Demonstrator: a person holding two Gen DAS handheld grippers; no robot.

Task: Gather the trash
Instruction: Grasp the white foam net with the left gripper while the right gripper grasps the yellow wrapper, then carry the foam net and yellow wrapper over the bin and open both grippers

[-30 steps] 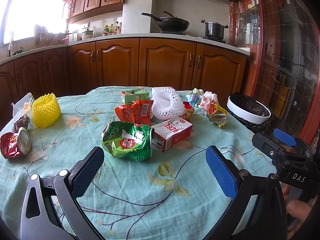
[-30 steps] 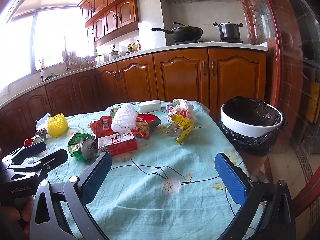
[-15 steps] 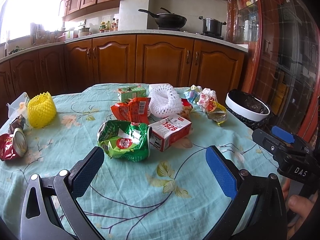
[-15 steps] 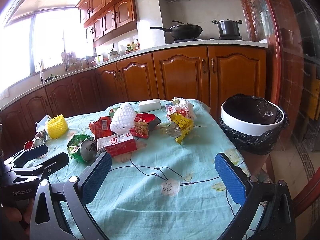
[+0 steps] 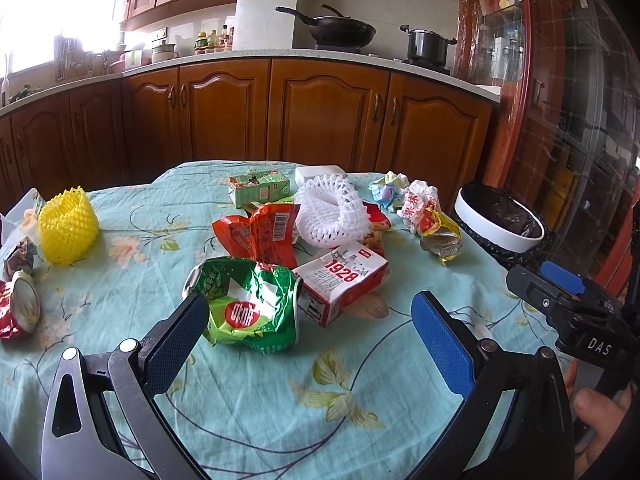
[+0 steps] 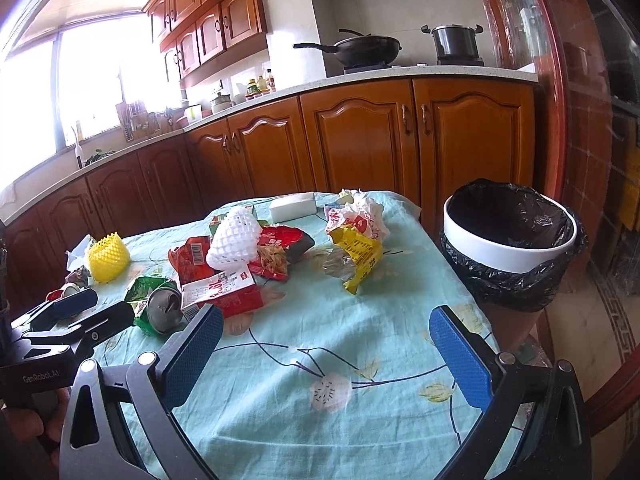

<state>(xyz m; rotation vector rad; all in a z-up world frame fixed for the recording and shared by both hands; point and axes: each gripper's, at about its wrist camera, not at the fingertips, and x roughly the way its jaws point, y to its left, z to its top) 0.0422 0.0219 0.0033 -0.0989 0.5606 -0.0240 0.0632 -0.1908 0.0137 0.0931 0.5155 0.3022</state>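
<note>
Crushed green can [image 5: 248, 308], dented, beside red carton [image 5: 340, 280]

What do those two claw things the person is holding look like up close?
Each is a black metal fork with silver rivets and two flat fingers faced in textured blue pads. The left gripper carries white lettering "GenRobot.AI" on its body; the right gripper reads "DAS". Bare hands hold them; no cables show.

The left wrist view looks low and close across the round table with the pale green flowered cloth [image 5: 256, 392] toward the wooden kitchen cabinets [image 5: 320, 116]. The right wrist view looks from further right and slightly higher, facing the same cabinets [image 6: 360, 140]. Both share the central litter pile, the crushed green drink can [image 5: 248, 312] [image 6: 154, 308] and the white bin lined with a black bag [image 5: 500, 228] [image 6: 512, 232]
</note>
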